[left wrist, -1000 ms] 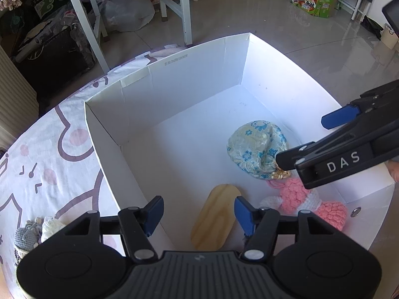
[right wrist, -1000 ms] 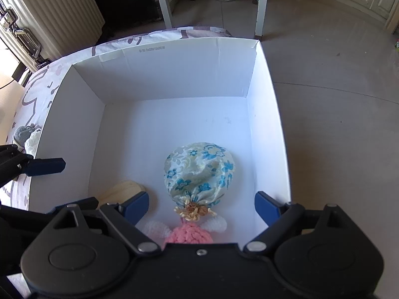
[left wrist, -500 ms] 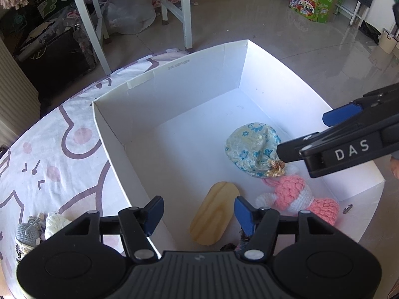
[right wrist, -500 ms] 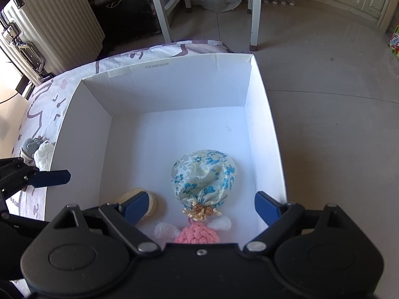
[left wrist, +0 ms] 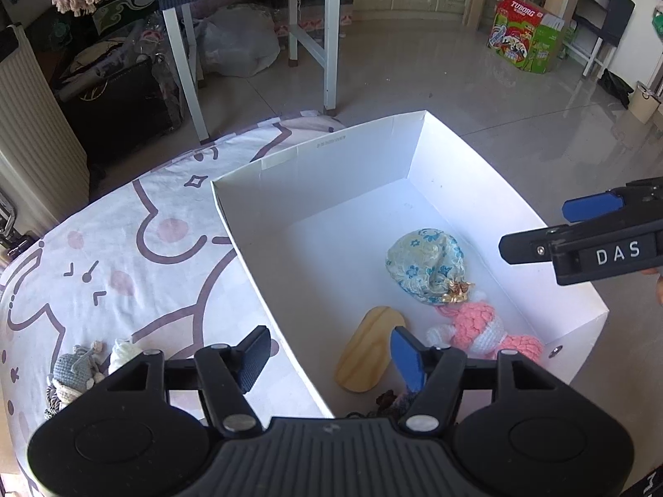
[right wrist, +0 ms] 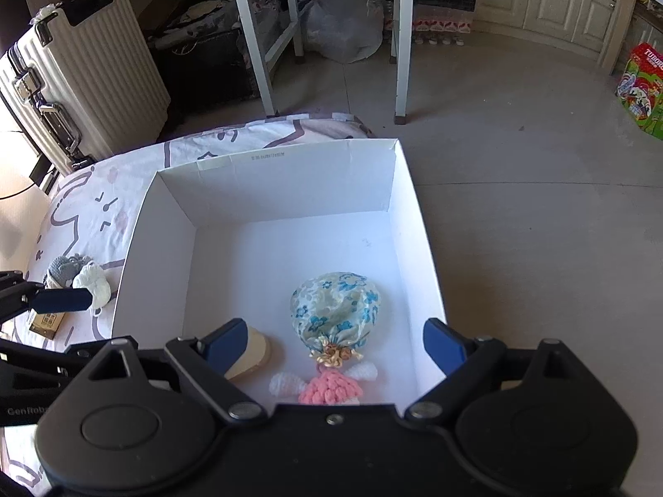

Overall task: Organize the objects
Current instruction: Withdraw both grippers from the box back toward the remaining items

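Observation:
A white open box (left wrist: pixel 315 153) sits on a cartoon-print sheet (left wrist: pixel 124 256). In it lie a blue floral pouch (left wrist: pixel 424 265), a pink crochet toy (left wrist: pixel 476 323) and an oval wooden piece (left wrist: pixel 364 352). My left gripper (left wrist: pixel 331 356) hangs over the box's near left wall, its jaws opening with nothing held between them. My right gripper (right wrist: pixel 335 346) stands wide open above the floral pouch (right wrist: pixel 335 306) and the pink toy (right wrist: pixel 329 389), touching neither. One of its fingers (left wrist: pixel 580 244) reaches in from the right in the left wrist view. A grey and a white crochet piece (right wrist: pixel 78 275) lie on the sheet left of the box.
A small brown carton (right wrist: pixel 45 323) lies on the sheet near the crochet pieces. Beyond the bed stand a ribbed suitcase (right wrist: pixel 78 83), white table legs (right wrist: pixel 402 49), a plastic bag (right wrist: pixel 344 25) and a green drinks carton (left wrist: pixel 522 33) on the tiled floor.
Both grippers have risen and drawn back from the box, so it looks smaller and more of the sheet and room shows. The things in the box have stayed put.

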`<state>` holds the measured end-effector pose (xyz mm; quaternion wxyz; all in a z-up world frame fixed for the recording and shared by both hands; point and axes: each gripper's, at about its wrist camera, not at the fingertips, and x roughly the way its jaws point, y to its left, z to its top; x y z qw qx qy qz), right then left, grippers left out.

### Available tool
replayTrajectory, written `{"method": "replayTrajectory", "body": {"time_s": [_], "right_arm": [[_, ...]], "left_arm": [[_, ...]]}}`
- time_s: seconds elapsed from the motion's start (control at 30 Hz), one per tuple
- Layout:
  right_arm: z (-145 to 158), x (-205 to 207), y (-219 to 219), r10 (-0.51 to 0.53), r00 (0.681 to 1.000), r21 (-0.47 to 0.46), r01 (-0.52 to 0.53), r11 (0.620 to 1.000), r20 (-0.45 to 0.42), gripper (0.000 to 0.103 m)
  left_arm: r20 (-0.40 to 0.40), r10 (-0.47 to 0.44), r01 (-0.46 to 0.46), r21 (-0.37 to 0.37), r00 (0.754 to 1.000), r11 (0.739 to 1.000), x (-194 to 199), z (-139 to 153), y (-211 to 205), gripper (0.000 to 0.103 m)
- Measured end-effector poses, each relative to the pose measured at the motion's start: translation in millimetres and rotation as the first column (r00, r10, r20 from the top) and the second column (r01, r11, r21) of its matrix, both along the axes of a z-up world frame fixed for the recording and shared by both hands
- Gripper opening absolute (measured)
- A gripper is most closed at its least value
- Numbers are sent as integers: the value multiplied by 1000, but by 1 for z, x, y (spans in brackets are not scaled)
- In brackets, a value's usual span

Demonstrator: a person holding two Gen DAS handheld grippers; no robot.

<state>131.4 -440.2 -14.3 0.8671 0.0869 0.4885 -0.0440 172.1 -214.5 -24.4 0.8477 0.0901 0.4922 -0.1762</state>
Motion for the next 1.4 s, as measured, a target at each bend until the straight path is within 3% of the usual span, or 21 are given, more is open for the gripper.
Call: {"method": "replayTrajectory", "body": {"time_s": [0.23,0.43,0.67,0.93,1.4], "right_arm": [[18,-34,11,-29,997,-2,30,1000,65,92],[29,-60,27,-62,992,-18,65,998,111,96],[26,-81,34,-107,986,-38,113,993,127,102],[24,-108,31,-183,971,-21,189,982,154,103],[21,-106,42,-170,974,-70,182,981,152,103]], "left_arm": [[23,-15,16,-28,1000,999,-18,12,12,65],[44,-3,5,-45,999,999,-31,17,25,86],[67,14,-10,-66,998,998,-40,19,42,97],[85,59,-52,-87,995,995,-43,17,60,103],[68,72,-62,-144,995,988,-48,15,69,103]]}}
